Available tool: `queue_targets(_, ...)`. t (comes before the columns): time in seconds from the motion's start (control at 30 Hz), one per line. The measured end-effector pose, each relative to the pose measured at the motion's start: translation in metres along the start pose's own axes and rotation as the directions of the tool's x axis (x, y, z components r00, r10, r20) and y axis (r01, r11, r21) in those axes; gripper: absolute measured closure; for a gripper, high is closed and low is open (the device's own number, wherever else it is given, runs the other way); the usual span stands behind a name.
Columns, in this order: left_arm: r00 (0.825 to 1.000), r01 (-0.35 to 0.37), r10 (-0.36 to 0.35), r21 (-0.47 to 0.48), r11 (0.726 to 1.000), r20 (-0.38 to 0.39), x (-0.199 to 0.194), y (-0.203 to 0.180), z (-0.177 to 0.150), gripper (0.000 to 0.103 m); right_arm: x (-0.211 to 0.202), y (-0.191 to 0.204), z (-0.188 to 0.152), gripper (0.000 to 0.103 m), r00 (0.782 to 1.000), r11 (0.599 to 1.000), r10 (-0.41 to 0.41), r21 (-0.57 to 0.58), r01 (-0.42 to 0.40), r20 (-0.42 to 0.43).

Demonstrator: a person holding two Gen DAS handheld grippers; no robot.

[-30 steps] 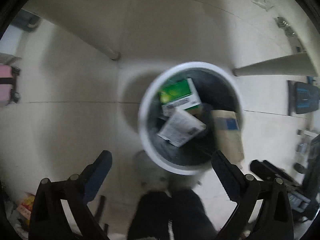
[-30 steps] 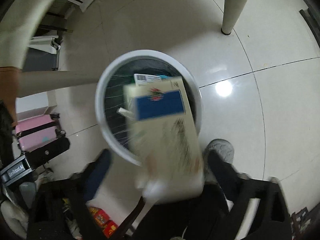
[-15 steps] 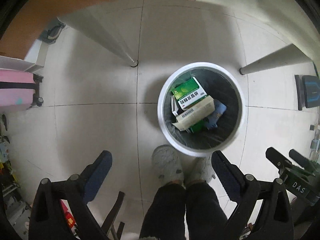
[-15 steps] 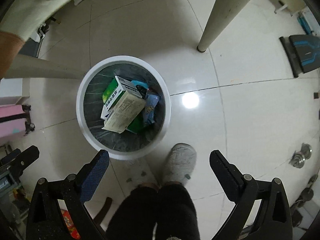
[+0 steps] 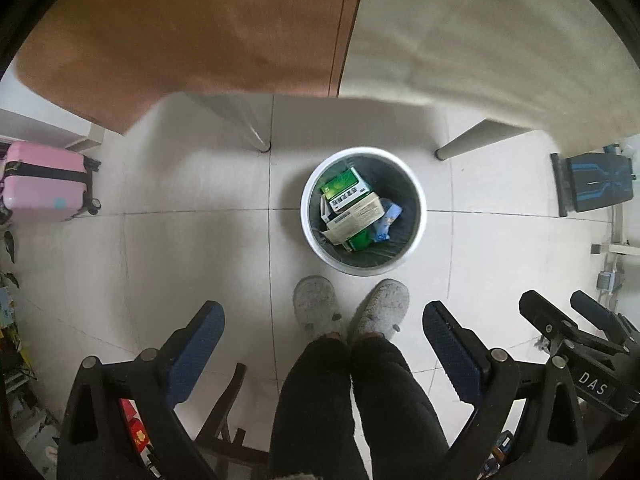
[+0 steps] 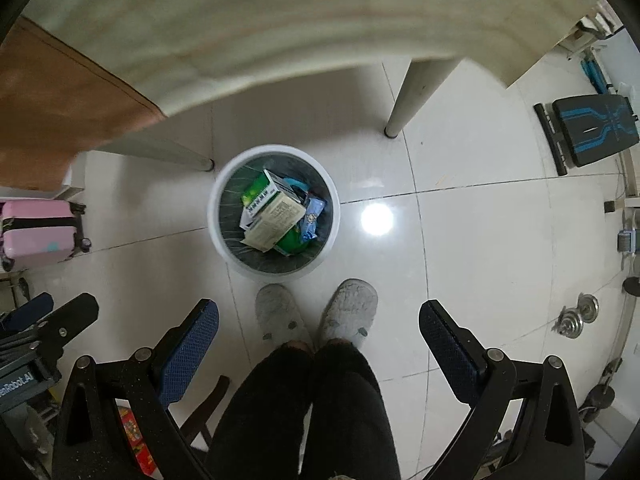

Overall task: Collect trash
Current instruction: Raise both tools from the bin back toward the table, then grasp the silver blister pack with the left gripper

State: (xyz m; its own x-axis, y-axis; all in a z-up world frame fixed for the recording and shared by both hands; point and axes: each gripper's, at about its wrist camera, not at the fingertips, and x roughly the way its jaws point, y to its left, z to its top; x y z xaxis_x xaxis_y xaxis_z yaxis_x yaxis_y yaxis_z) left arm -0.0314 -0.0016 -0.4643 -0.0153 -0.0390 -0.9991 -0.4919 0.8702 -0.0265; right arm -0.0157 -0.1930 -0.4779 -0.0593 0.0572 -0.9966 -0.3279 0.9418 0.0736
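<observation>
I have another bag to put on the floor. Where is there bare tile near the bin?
Bare tile lies right of the white bin, toward the black bench, and left of it toward the pink suitcase. Crowded: the slippers in front, table legs behind.

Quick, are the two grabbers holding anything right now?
Left gripper: open, holding nothing.
Right gripper: open, holding nothing.
The boxes are already in the bin.

Glossy white tiled floor (image 6: 480,240) under a pale table (image 6: 280,20), with a pink suitcase (image 5: 40,186) nearby.
</observation>
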Motion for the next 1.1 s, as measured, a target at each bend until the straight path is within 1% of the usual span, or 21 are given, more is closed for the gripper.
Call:
queue_targets(0.2, 0.999, 0.015, -0.015, 0.004, 1.0, 0.044, -0.072, 0.0, -0.019, 0.002, -0.096, 0.004, -0.016, 0.002, 0.998, 1.0, 0.016, -0.001, -0.016, 0.059)
queue_targets(0.37, 0.996, 0.045, -0.046, 0.016, 0.999, 0.081, -0.128, -0.001, -0.03, 0.002, -0.164, 0.009, -0.03, 0.002, 0.996, 1.0, 0.026, -0.013, -0.025, 0.084)
queue_targets(0.4, 0.994, 0.049, -0.05, 0.022, 0.999, 0.093, -0.134, -0.002, -0.03, 0.002, -0.174, 0.009, -0.032, 0.002, 0.996, 1.0, 0.028, -0.015, -0.027, 0.088)
queue_targets(0.57, 0.986, 0.056, -0.061, 0.034, 0.998, 0.155, -0.174, -0.001, -0.026, 0.002, -0.23, 0.014, -0.036, 0.002, 0.991, 0.998, 0.06, -0.002, -0.06, 0.117)
queue_targets(0.67, 0.975, 0.06, -0.067, 0.038, 0.997, 0.213, -0.2, 0.0, -0.015, 0.002, -0.257, 0.017, -0.029, 0.002, 0.984, 0.995, 0.094, 0.019, -0.098, 0.151)
queue_targets(0.8, 0.953, 0.041, -0.052, 0.044, 0.998, 0.3, -0.228, -0.003, 0.02, 0.002, -0.287, 0.011, 0.001, 0.002, 0.971, 0.989, 0.118, 0.059, -0.132, 0.207)
queue_targets(0.87, 0.94, 0.001, -0.023, 0.065, 0.998, 0.339, -0.238, -0.012, 0.04, 0.002, -0.297, 0.0, 0.026, 0.002, 0.967, 0.985, 0.116, 0.097, -0.141, 0.225)
queue_targets(0.93, 0.927, -0.045, 0.001, 0.109, 0.993, 0.375, -0.245, -0.025, 0.065, 0.002, -0.301, -0.013, 0.054, 0.002, 0.967, 0.983, 0.106, 0.123, -0.138, 0.23)
queue_targets(1.0, 0.914, -0.1, 0.026, 0.162, 0.982, 0.404, -0.247, -0.043, 0.092, 0.002, -0.301, -0.028, 0.083, 0.002, 0.969, 0.982, 0.092, 0.139, -0.126, 0.229)
queue_targets(1.1, 0.906, -0.164, 0.043, 0.256, 0.953, 0.421, -0.243, -0.075, 0.131, 0.001, -0.293, -0.056, 0.131, 0.002, 0.974, 0.984, 0.062, 0.151, -0.097, 0.217)
